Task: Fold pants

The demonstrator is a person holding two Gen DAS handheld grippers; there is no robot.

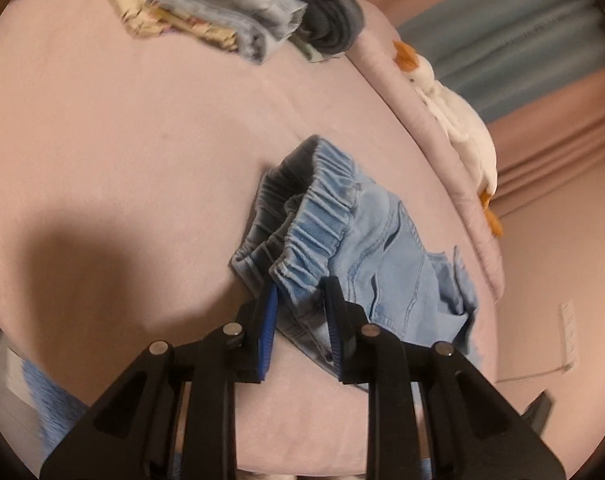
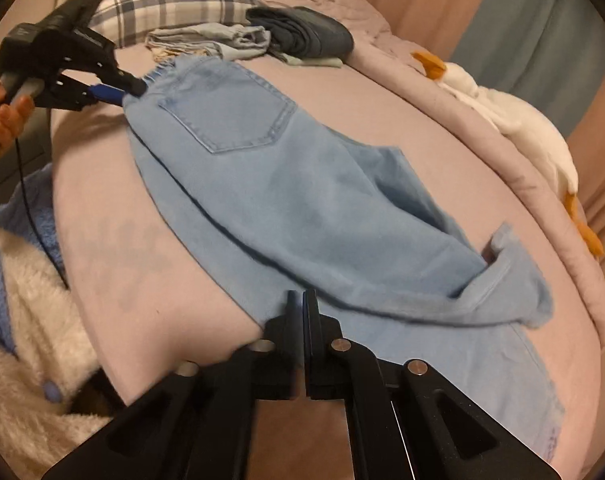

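Left claw [image 1: 300, 312]: grasping the elastic waistband of the light-blue denim pants [image 2: 302, 200]. Right claw [image 2: 304, 312]: clenched, pads together at the pants' near edge; whether fabric is pinched cannot be told. Pants: spread on the pink bed [image 2: 402, 120], back pocket up. Beyond: folded clothes [image 2: 302, 36], plaid pillow [image 2: 174, 0], plush goose [image 2: 522, 120]. No legible writing or labels.
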